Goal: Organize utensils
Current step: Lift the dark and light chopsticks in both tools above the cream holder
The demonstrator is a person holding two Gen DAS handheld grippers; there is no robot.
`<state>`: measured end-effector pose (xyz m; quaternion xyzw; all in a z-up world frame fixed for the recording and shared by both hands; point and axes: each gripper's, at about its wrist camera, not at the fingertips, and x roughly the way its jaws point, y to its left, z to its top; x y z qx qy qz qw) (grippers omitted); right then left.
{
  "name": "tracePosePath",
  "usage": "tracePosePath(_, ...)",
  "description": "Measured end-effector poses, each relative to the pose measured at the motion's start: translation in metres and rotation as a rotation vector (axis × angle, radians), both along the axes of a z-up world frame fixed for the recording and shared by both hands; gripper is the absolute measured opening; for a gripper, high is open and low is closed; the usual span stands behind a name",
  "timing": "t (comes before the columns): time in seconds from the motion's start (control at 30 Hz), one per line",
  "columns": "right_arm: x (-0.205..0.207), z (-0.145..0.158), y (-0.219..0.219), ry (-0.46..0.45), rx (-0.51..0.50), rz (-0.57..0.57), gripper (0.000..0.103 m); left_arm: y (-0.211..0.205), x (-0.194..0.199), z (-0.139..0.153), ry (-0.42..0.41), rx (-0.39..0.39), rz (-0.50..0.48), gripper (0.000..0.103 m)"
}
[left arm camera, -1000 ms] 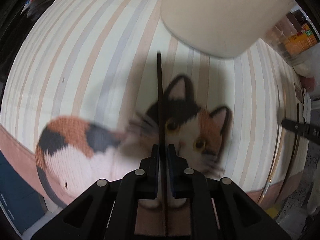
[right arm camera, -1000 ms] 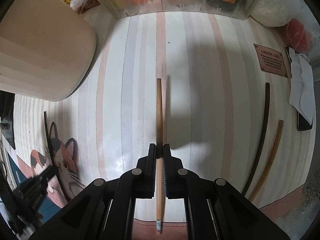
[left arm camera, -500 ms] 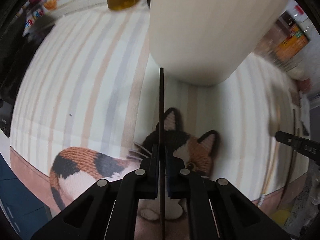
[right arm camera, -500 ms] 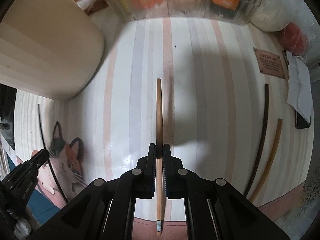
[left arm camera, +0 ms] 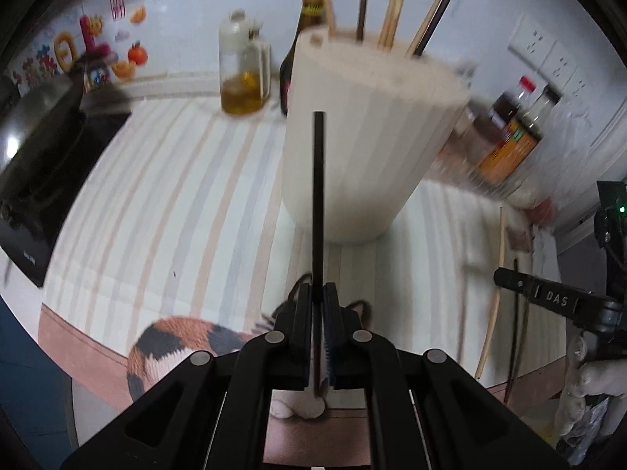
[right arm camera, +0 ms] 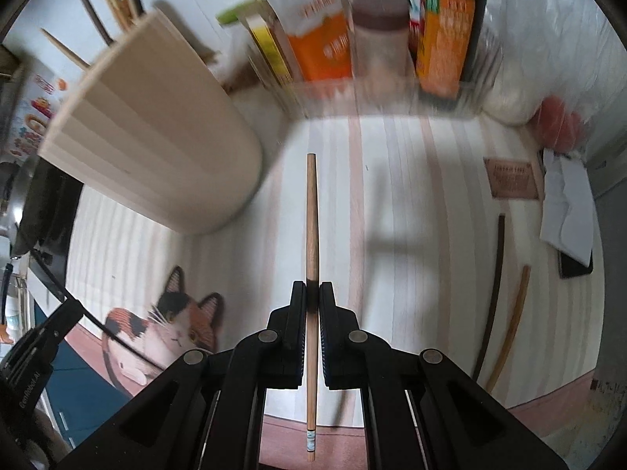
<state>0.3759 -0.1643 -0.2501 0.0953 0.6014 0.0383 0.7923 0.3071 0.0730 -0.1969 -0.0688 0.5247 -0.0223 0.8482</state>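
Note:
My left gripper [left arm camera: 318,297] is shut on a dark chopstick [left arm camera: 318,196] that points up at the side of a tall cream utensil holder [left arm camera: 364,145] holding several chopsticks. My right gripper [right arm camera: 312,293] is shut on a light wooden chopstick [right arm camera: 311,215], held above the striped mat to the right of the same holder [right arm camera: 156,149]. A dark chopstick [right arm camera: 491,293] and a light one [right arm camera: 509,325] lie on the mat at the right; they also show in the left wrist view [left arm camera: 493,293].
The striped mat [right arm camera: 411,215] carries a calico cat picture [right arm camera: 164,329]. A clear bin with packets and bottles [right arm camera: 384,39] stands at the back. An oil jug [left arm camera: 243,78] and a dark bottle [left arm camera: 301,39] stand behind the holder. A black pan [left arm camera: 39,145] sits at the left.
Both grippers have tilted up and risen, each still holding its chopstick. The holder's top and its chopsticks have come into view. The left gripper's chopstick tip now overlaps the holder's side.

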Motion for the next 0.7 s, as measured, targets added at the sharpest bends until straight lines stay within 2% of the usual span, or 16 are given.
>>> tracePosePath(0.3,0.007,0.042,0.008,-0.099,0.011,0.012,0.006,0.01,0.003,0.048,-0.149,-0.012,0.019,0.003)
tracePosePath(0.7,0.015,0.085,0.012,-0.18,0.064,0.018,0.006,0.029,-0.005,0.119,-0.32,-0.037,0.053,0.003)
